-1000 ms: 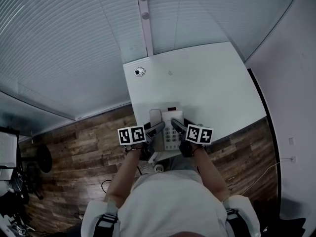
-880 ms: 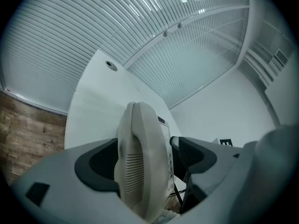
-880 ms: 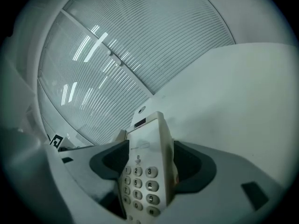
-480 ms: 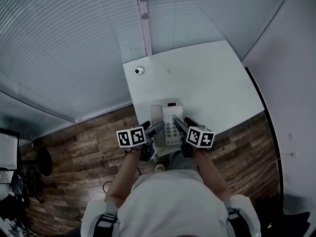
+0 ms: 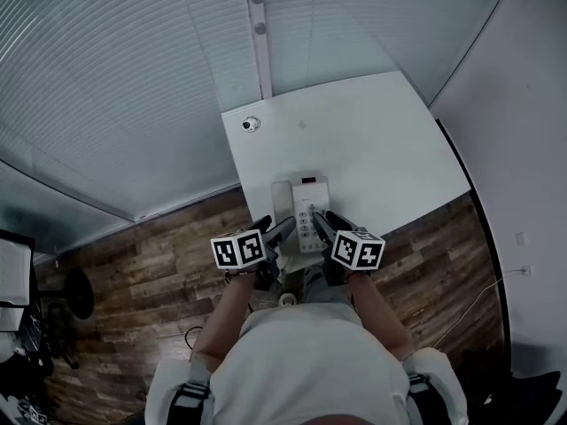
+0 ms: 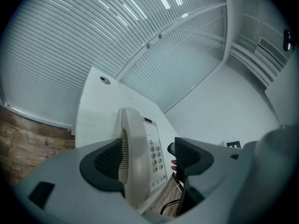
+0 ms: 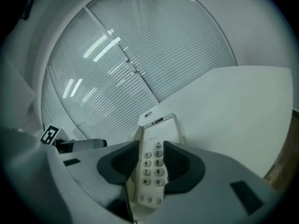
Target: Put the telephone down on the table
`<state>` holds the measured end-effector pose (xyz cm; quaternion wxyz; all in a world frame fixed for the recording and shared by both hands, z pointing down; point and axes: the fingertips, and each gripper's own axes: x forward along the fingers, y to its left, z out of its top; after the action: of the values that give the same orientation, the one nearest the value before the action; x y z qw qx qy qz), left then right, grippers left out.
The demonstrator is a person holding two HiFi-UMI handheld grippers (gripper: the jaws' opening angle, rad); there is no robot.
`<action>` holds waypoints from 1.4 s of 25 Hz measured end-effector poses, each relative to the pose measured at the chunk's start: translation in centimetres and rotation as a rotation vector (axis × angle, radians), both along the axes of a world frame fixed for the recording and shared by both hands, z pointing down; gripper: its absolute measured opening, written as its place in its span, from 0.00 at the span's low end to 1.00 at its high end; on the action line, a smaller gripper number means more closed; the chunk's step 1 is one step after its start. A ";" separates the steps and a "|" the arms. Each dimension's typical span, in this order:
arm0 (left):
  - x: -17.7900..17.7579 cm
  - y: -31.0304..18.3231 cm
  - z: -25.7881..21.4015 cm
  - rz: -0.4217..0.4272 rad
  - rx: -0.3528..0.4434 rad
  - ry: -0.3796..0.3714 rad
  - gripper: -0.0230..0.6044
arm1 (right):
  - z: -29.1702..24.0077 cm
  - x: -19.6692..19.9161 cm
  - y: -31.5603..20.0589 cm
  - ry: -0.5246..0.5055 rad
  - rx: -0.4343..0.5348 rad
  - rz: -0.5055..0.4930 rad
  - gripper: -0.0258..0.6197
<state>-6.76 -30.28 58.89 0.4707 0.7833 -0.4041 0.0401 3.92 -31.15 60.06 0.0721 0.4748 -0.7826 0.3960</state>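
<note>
A white telephone (image 5: 306, 209) with its handset (image 6: 133, 153) on the cradle lies flat on the white table (image 5: 372, 149), close to the front edge. My left gripper (image 5: 282, 228) hovers over the phone's near left end. Its jaws are closing, wide apart, with the handset showing between them and the right pad clear of it. My right gripper (image 5: 321, 221) hovers over the near right end. Its jaws are also closing and stand above the keypad (image 7: 154, 164), with the right pad hiding the last key column. Neither gripper grips the phone.
A round cable grommet (image 5: 251, 127) sits at the table's far left corner. Slatted blinds (image 5: 133, 78) run behind and left of the table, and a plain wall (image 5: 523, 104) stands to the right. Wooden floor (image 5: 133, 255) lies below the front edge.
Both grippers have drawn back toward the phone's near end and lifted a little. The phone lies still on the table.
</note>
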 end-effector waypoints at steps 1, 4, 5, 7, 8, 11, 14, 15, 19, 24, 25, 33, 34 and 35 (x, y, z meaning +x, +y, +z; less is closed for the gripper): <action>-0.2 0.1 -0.1 -0.009 0.007 -0.006 0.60 | -0.2 -0.2 0.3 -0.002 0.004 -0.001 0.30; -0.5 0.7 -0.7 -0.029 0.032 -0.014 0.51 | -0.8 -0.7 1.2 0.003 0.014 -0.005 0.27; -0.6 0.9 -0.9 -0.033 0.040 -0.019 0.49 | -1.0 -0.8 1.6 0.009 0.018 -0.008 0.25; -0.8 1.5 -1.1 -0.038 0.054 -0.039 0.43 | -1.5 -1.2 2.4 0.019 0.027 -0.013 0.23; -0.9 1.8 -1.2 -0.037 0.061 -0.051 0.40 | -1.7 -1.3 2.7 0.022 0.034 -0.013 0.22; -1.0 2.7 -1.3 -0.029 0.076 -0.075 0.37 | -2.3 -1.6 3.6 0.027 0.055 -0.007 0.19; -1.3 3.5 -1.4 -0.040 0.081 -0.093 0.29 | -3.0 -1.9 4.3 0.020 0.071 -0.001 0.16; -1.5 3.8 -1.4 -0.049 0.085 -0.102 0.22 | -3.1 -2.0 4.6 0.018 0.076 -0.001 0.16; -1.7 5.0 -1.9 -0.048 0.094 -0.114 0.16 | -3.7 -2.3 5.8 0.027 0.093 -0.008 0.14; -1.7 6.2 -2.4 -0.034 0.106 -0.115 0.12 | -4.1 -2.8 7.1 0.026 0.104 -0.014 0.12; -1.7 6.5 -2.5 -0.032 0.106 -0.117 0.12 | -4.2 -2.9 7.3 0.026 0.106 -0.018 0.11; -1.4 8.6 -2.4 0.002 0.106 -0.122 0.10 | -4.7 -3.7 9.0 0.025 0.117 -0.038 0.09; -1.4 8.8 -2.4 0.004 0.105 -0.121 0.10 | -4.7 -3.7 9.2 0.023 0.117 -0.037 0.09; -1.4 9.0 -2.4 0.006 0.105 -0.118 0.10 | -4.7 -3.8 9.4 0.021 0.117 -0.036 0.09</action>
<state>-8.18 -21.26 56.48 0.4041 0.8044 -0.4304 0.0663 0.12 -21.77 55.39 0.0597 0.4682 -0.8122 0.3430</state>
